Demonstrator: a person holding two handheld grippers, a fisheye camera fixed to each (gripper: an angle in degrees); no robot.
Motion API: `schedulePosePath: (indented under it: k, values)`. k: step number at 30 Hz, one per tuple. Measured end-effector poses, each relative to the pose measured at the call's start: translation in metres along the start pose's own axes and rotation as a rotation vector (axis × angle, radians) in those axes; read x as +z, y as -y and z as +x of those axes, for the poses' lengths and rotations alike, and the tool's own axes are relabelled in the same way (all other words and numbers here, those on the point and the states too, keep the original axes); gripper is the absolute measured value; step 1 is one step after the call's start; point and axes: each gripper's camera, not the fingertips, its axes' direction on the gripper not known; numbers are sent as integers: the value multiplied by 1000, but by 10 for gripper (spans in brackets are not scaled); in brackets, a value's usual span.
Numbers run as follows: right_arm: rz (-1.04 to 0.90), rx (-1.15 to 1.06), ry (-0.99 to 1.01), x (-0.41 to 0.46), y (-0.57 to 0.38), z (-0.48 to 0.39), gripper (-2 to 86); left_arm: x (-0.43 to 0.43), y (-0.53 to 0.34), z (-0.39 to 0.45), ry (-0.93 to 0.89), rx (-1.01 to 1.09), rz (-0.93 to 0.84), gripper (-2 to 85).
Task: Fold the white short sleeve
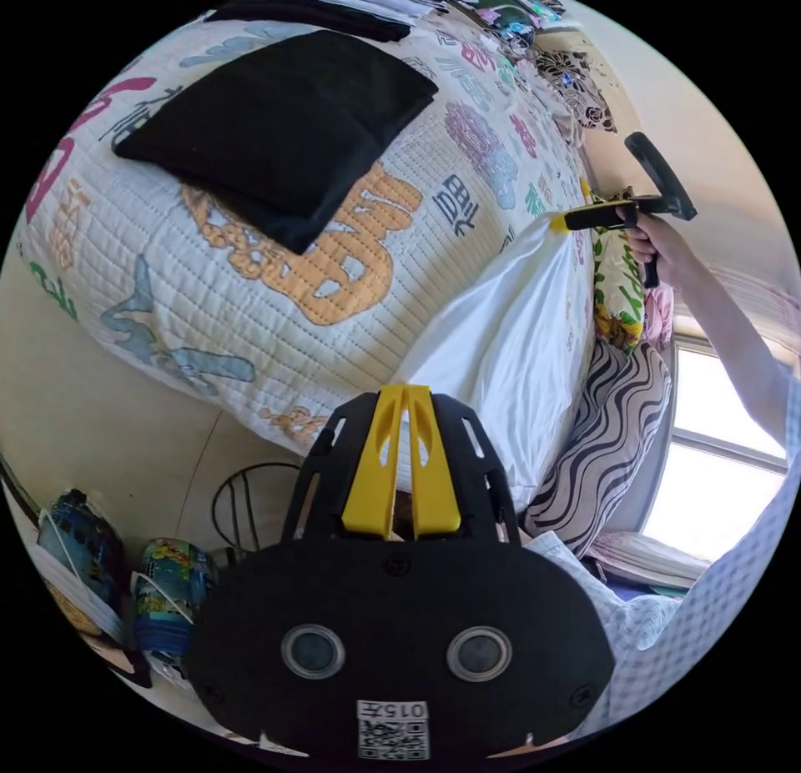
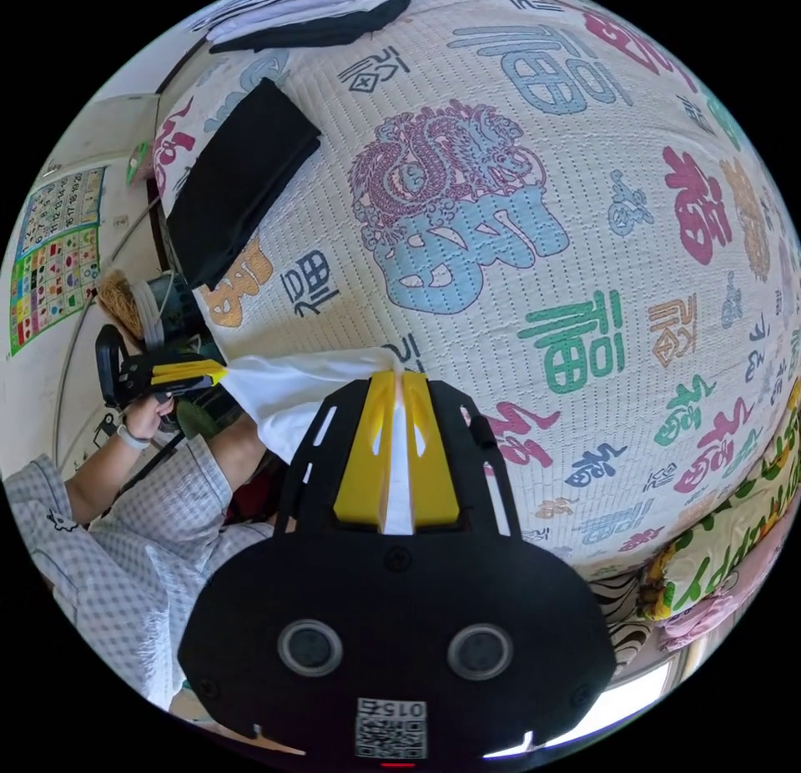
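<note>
- Left tongs: yellow jaws together, clamped on one edge of the white short sleeve.
- Right tongs: jaws together, white cloth pinched between them; the same tongs show in the left gripper view at the far corner of the shirt, held by a hand.
- White short sleeve hangs stretched between both tongs over the edge of the bed, against the quilted bedspread.
- Bedspread print: large coloured Chinese characters plus a purple dragon motif; too warped to read reliably.
- Folded black garment lies flat on the bedspread, well apart from the shirt.
- Striped pillow sits beside the shirt, near the window.
- Colourful grid poster on the wall; text too small to read.
</note>
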Motion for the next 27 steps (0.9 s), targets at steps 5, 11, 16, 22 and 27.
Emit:
schedulePosePath:
  k: [5, 11, 16, 22, 27]
  values:
    - [65, -13, -21, -30, -2, -13, -3, -28, 2, -20, 2, -58, 134, -3]
    - [122, -67, -20, -57, -13, -31, -3, -42, -6, -13, 29, 0, 186, -3]
    - [149, -126, -32, -65, -85, -35, -2, -15, -52, 49, 97, 188, 159, -2]
    - [183, -154, 45, -58, -223, -9, 0, 65, -113, 141, 107, 400, 17, -1]
    - [124, -125, 45, -31, -317, 19, 1, 157, -141, 200, 19, 506, -141, 0]
